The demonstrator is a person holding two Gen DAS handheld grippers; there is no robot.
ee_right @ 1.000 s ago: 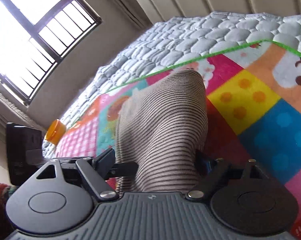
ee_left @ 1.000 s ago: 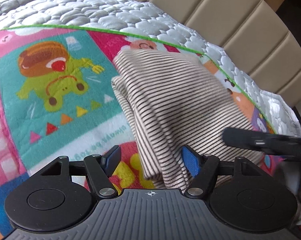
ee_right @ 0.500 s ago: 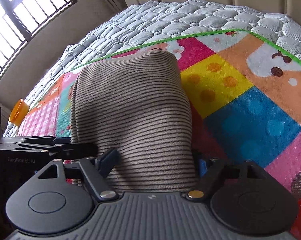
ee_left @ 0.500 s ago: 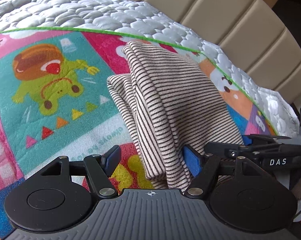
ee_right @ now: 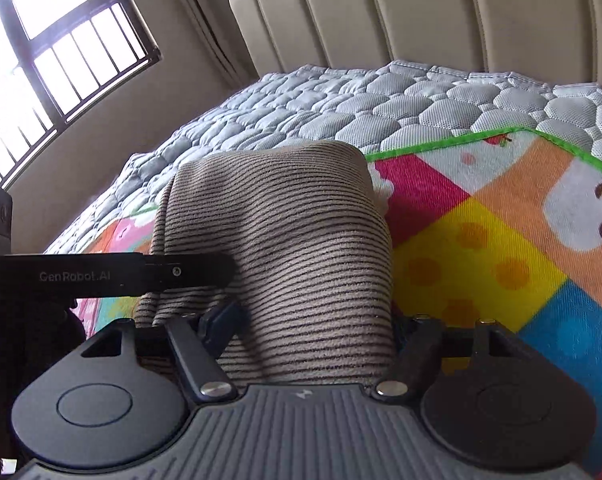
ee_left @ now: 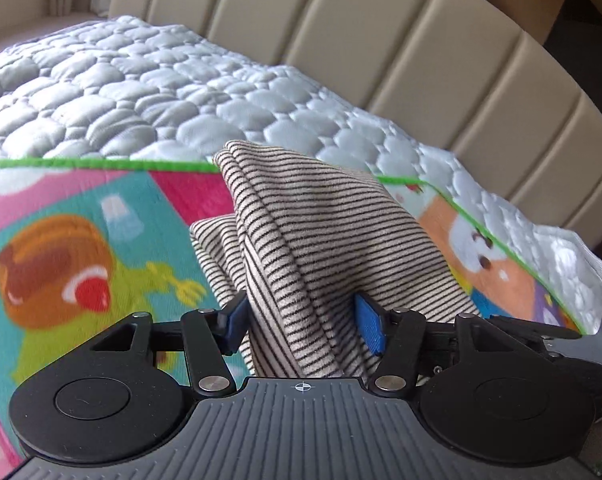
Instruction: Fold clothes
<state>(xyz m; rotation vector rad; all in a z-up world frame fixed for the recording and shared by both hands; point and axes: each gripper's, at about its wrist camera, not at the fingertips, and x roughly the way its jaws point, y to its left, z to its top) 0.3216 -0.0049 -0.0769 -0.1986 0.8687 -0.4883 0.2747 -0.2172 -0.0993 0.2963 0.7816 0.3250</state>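
From the left wrist camera, the left gripper [ee_left: 301, 320] had its blue pads [ee_left: 369, 330] pressed against a bunched fold of a beige, dark-striped cloth [ee_left: 301, 232], gripping it between them. The cloth rose from the fingers and draped forward over a bright cartoon mat [ee_left: 81, 248] edged in green, which lay on a grey quilted cover [ee_left: 141, 96]. A beige padded headboard [ee_left: 381, 40] stood behind. From the right wrist camera, the right gripper [ee_right: 313, 340] clasped the same cloth [ee_right: 285, 240], which filled the gap between its fingers and hid the right one. The other gripper's black arm [ee_right: 113, 274] reached in from the left and touched the cloth. A barred window [ee_right: 49, 52] showed at upper left.
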